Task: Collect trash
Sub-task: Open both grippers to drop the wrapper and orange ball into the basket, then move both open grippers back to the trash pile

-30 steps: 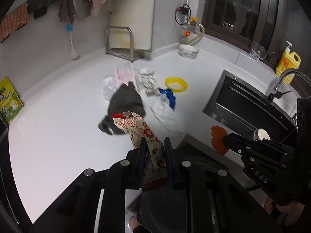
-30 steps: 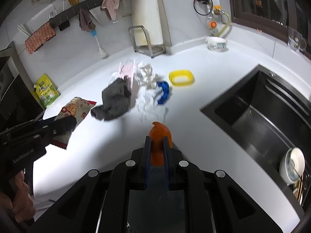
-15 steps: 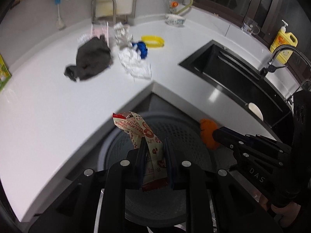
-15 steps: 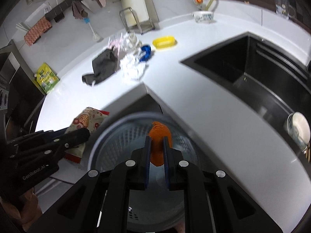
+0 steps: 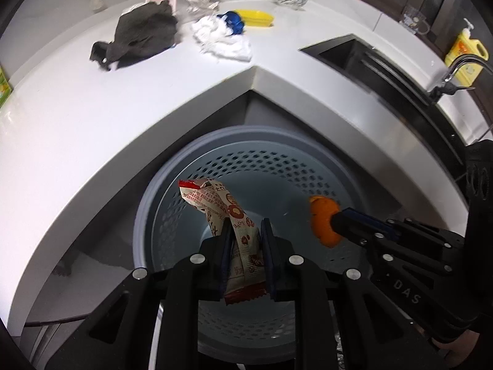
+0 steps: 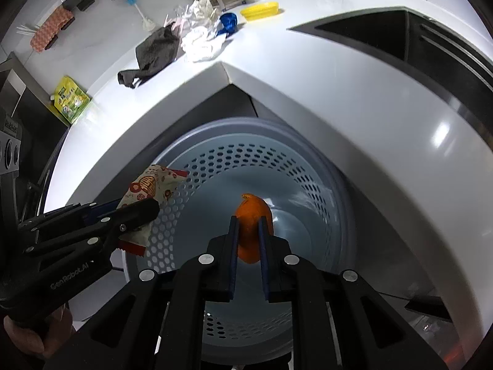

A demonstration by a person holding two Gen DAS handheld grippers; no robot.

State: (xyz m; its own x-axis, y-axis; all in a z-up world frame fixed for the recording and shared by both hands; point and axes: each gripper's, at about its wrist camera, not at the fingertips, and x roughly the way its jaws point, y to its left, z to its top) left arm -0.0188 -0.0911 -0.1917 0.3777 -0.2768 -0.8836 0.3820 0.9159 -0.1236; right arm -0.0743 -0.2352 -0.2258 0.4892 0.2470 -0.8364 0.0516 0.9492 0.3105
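Two pieces of trash hung over the perforated grey bin (image 5: 246, 166) that stood in the nook under the corner of the white counter (image 5: 77, 117).

On the left, the left gripper (image 5: 245, 231) pinched a crumpled red-and-white snack wrapper (image 5: 222, 203) between its pads, the loose upper end of it bent out over the bin's mouth and the sealed red edge poking out behind the jaws. To the right of it, the right gripper (image 6: 248, 225) was pressed onto a piece of orange peel (image 6: 254, 212), which stood above the bin's pale floor (in the left wrist view the peel (image 5: 323, 219) showed just beside the wrapper, both inside the rim's outline).

The step in hand looked like the drop. Done well, both jaws would open only while the pieces sat well inside the rim, since the wrapper was light and long and could catch on the edge or flutter out toward the floor. A wide, clean opening would suit it; the peel might cling to a pad and want a small shake.

Farther back on the counter, more remained: a dark cloth (image 5: 141, 34), crumpled white paper (image 5: 222, 38), a blue scrap (image 5: 232, 21) and a yellow tray (image 5: 255, 18).
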